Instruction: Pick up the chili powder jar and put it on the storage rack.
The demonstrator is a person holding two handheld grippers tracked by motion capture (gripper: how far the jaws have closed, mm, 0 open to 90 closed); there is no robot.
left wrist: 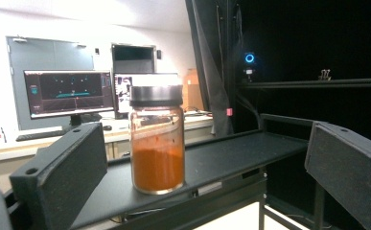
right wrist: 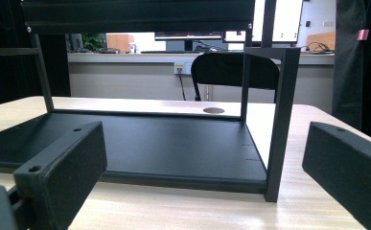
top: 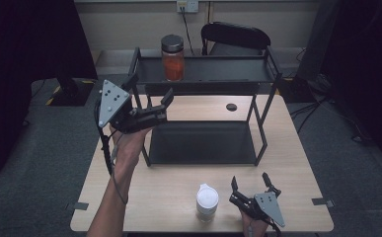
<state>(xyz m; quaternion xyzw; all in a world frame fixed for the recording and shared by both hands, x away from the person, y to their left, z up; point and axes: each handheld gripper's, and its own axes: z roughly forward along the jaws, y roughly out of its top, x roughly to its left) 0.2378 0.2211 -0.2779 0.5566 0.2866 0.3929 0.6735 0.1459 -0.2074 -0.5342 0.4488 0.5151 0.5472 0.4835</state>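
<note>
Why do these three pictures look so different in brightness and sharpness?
High view: dim, dark corners, the orange-filled glass jar small but clear. Left gripper view: the jar sharp, bright office behind washed out, right side black. Right gripper view: black metal shelf rack sharp, window glare behind.

Left gripper [top: 158, 101] raised at centre left of the high view, jaws spread wide, empty, aimed toward upper right; forearm rising from the bottom edge. Right gripper [top: 250, 182] low at lower right of the frame, jaws likewise parted, empty, hand barely showing at the bottom edge.
</note>
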